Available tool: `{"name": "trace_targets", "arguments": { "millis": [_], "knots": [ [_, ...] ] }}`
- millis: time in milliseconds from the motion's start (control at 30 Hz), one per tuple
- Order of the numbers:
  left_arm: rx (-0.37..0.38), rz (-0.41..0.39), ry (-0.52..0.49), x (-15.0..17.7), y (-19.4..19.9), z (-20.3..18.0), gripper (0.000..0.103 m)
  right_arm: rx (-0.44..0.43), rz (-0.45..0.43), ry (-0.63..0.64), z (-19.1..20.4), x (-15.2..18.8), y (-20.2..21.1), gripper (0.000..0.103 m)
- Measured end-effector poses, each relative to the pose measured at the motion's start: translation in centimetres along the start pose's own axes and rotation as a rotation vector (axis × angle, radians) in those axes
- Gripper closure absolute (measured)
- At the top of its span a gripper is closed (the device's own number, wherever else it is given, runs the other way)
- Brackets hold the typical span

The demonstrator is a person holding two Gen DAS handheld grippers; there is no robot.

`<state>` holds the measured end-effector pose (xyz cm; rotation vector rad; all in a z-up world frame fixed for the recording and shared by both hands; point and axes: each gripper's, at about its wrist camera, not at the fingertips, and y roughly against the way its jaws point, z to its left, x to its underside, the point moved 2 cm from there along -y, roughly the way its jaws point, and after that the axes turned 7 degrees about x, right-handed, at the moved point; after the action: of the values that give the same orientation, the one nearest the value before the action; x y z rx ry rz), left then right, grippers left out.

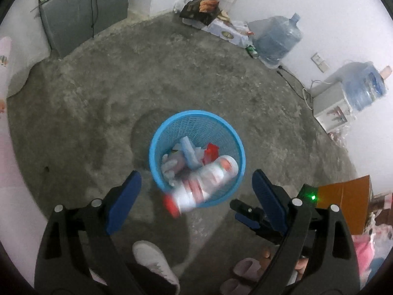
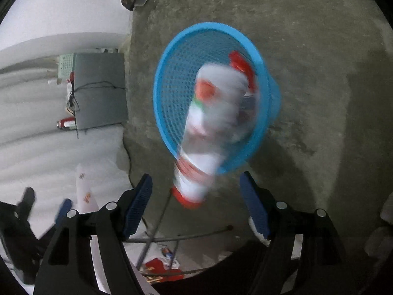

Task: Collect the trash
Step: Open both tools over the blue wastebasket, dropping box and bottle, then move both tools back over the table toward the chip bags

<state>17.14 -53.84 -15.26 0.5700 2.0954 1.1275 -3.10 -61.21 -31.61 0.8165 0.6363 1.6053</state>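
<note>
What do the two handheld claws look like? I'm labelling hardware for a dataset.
Both match: the left claw and the right claw each have two black angular arms with cut-out slots and round silver pivot bolts, ending in dark blue ribbed pads. In the left wrist view, a small green light glows on the other claw's body. No cables or sleeves show.

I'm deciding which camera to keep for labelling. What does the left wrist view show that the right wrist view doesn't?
Only the left wrist view shows two large blue water jugs, an orange cardboard sheet, and trash lying inside the bin. Only the right wrist view shows a red can beside the grey cabinet and thin metal rods on the floor. Both show the blue mesh plastic wastebasket, the blurred white bottle with red cap over its rim, and open blue-padded fingers.
</note>
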Motion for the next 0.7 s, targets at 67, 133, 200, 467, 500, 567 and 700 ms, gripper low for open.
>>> {"name": "trace_targets", "arguments": {
  "millis": [67,133,200,467,500,567,700],
  "knots": [
    [0.017,-0.008,-0.003,0.8,1.9,0.2,0.016,0.000,-0.001,-0.001,-0.6,1.4,0.7,0.031],
    [0.026,-0.022,-0.012,1.6,4.0,0.2,0.016,-0.002,0.002,0.003,-1.0,2.4,1.5,0.031],
    [0.036,-0.039,-0.026,2.6,6.2,0.0,0.016,0.008,0.011,0.025,-1.0,4.0,2.5,0.031],
    [0.062,-0.235,-0.038,8.5,17.8,1.8,0.016,0.051,-0.005,0.189,2.2,9.3,5.6,0.031],
    [0.058,-0.259,-0.036,9.2,19.0,2.1,0.016,0.064,-0.010,0.222,3.0,10.1,6.0,0.031],
    [0.048,-0.325,-0.021,11.4,22.5,3.2,0.016,0.076,-0.024,0.296,4.9,11.8,6.9,0.031],
    [0.038,-0.436,0.033,15.5,27.8,5.9,0.016,0.066,-0.062,0.447,9.0,15.2,8.9,0.028]
  ]
}}
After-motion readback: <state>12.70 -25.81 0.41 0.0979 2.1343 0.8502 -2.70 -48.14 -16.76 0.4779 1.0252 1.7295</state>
